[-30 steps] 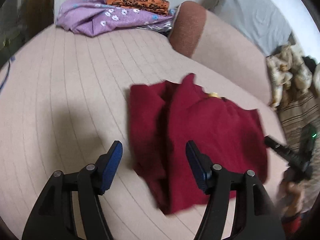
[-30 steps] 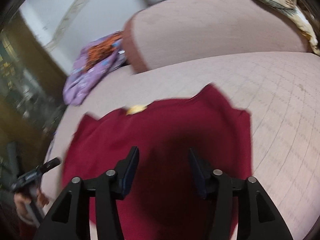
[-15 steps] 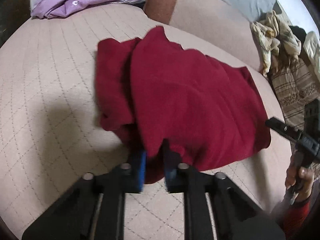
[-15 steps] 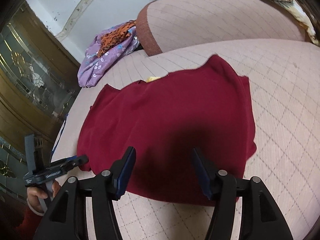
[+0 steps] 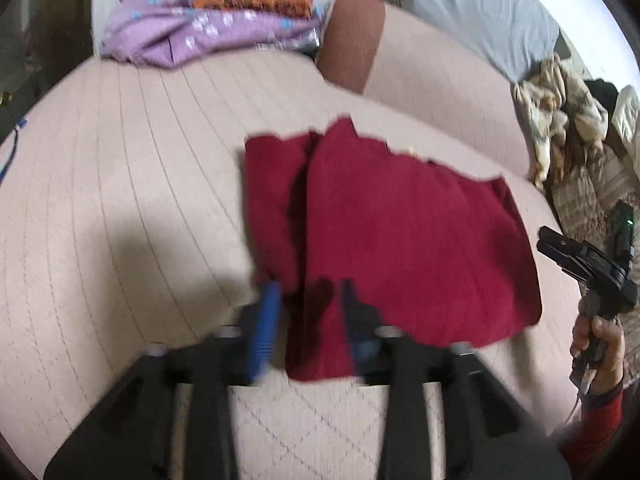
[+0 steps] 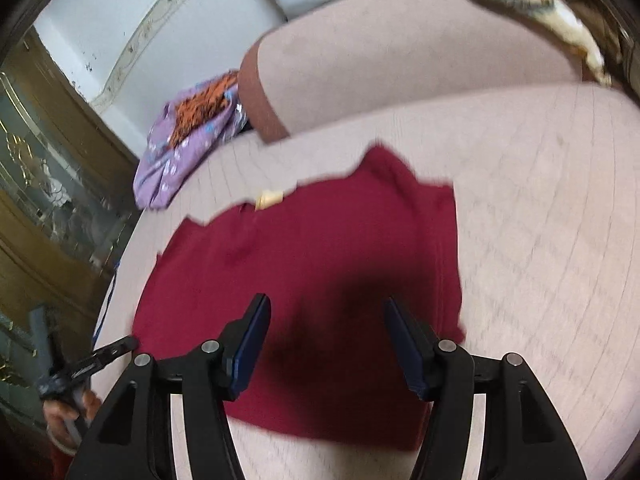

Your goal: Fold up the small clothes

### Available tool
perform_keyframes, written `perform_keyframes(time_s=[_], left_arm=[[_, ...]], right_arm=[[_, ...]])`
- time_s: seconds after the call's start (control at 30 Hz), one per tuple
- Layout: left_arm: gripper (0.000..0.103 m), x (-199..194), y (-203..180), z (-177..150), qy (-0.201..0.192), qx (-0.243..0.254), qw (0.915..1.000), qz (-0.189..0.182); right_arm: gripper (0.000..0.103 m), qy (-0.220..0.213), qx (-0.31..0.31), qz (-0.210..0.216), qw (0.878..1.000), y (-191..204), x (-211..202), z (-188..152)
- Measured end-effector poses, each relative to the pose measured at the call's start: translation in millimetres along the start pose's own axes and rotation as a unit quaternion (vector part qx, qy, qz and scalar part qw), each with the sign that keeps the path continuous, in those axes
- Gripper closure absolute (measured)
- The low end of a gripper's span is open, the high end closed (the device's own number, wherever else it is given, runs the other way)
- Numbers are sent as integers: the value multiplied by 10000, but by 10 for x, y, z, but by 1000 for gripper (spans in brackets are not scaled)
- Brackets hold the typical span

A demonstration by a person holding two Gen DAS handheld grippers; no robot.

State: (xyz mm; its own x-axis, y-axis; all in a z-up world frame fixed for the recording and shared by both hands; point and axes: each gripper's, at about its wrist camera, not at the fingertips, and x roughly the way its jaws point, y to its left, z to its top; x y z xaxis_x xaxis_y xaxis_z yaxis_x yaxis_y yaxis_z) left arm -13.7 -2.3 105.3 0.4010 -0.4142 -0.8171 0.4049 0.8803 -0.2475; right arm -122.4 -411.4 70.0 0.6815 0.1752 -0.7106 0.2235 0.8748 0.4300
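A dark red garment (image 5: 404, 240) lies flat on the beige quilted sofa seat (image 5: 120, 184), its left side folded over into a narrow strip. My left gripper (image 5: 308, 312) is open, its blue pads on either side of the garment's near left corner, not closed on it. In the right wrist view the same garment (image 6: 304, 256) spreads under my right gripper (image 6: 326, 340), which is open and empty just above the cloth's near edge. A small yellow tag (image 6: 269, 199) shows at the garment's far edge. The right gripper also shows at the right edge of the left wrist view (image 5: 588, 268).
A purple flowered cloth with an orange piece on top (image 5: 208, 28) is heaped at the sofa's far left corner. A brown-ended bolster cushion (image 5: 352, 40) lies along the back. Crumpled beige cloth (image 5: 560, 120) is piled at the right. A glass cabinet (image 6: 44, 184) stands to the left.
My left gripper, shut on the garment's corner half a second ago, has opened and let it go. The right gripper stayed open and shifted slightly over the cloth.
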Motion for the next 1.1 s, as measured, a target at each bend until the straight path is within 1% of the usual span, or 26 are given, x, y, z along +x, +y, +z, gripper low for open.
perform_keyframes(time_s=[0.03, 0.1, 0.23, 0.3, 0.33, 0.43, 0.47, 0.53, 0.57, 0.6, 0.63, 0.73, 0.77, 0.8, 0.83, 0.87, 0.97, 1.1], left_arm=[[50, -5, 13, 20, -110, -64, 9999, 7], [50, 47, 38, 51, -126, -88, 9998, 95], [50, 240, 8, 116, -105, 147, 9979, 616], [50, 322, -4, 150, -115, 239, 9967, 766], [50, 349, -5, 166, -111, 243, 9964, 804], [46, 414, 18, 185, -85, 251, 9956, 903], [44, 420, 23, 184, -109, 267, 9952, 939], [42, 412, 31, 180, -127, 272, 9949, 964], [42, 410, 36, 181, -125, 264, 9950, 960], [42, 401, 37, 183, -133, 260, 9950, 953], [42, 391, 34, 183, -149, 265, 9950, 951], [42, 367, 27, 177, -173, 280, 9949, 954], [42, 354, 33, 171, -180, 274, 9950, 945], [42, 345, 31, 165, -187, 265, 9951, 939], [42, 329, 44, 159, -199, 248, 9953, 918], [42, 321, 51, 157, -206, 230, 9955, 901], [40, 300, 93, 151, -202, 160, 9960, 850], [39, 270, 161, 159, -186, 83, 9965, 814]], right_arm=[[41, -42, -55, -122, 9999, 22, 66, 105], [41, -30, -113, -266, 9996, 41, 222, 263], [42, -37, -115, -613, 9980, 2, 566, 525], [43, -23, -28, -827, 9966, -84, 751, 632], [45, 21, 7, -946, 9955, -140, 845, 669], [47, 251, 120, -1105, 9935, -273, 1103, 693], [46, 163, 26, -1160, 9931, -245, 1116, 696], [45, 204, -183, -1386, 9900, -122, 1114, 700], [43, 184, -296, -1504, 9880, -29, 1079, 692], [43, 102, -384, -1480, 9882, 70, 1020, 676], [43, 53, -445, -1339, 9900, 159, 972, 663], [43, 165, -712, -579, 9956, 619, 875, 594], [43, 217, -804, -399, 9957, 751, 871, 571], [43, 319, -974, -123, 9947, 965, 895, 536], [43, 406, -1113, 34, 9930, 1116, 933, 519], [46, 512, -1329, 187, 9896, 1319, 995, 476], [47, 693, -1883, 305, 9792, 1781, 1207, 312], [46, 995, -1968, 416, 9745, 2135, 1665, 204]])
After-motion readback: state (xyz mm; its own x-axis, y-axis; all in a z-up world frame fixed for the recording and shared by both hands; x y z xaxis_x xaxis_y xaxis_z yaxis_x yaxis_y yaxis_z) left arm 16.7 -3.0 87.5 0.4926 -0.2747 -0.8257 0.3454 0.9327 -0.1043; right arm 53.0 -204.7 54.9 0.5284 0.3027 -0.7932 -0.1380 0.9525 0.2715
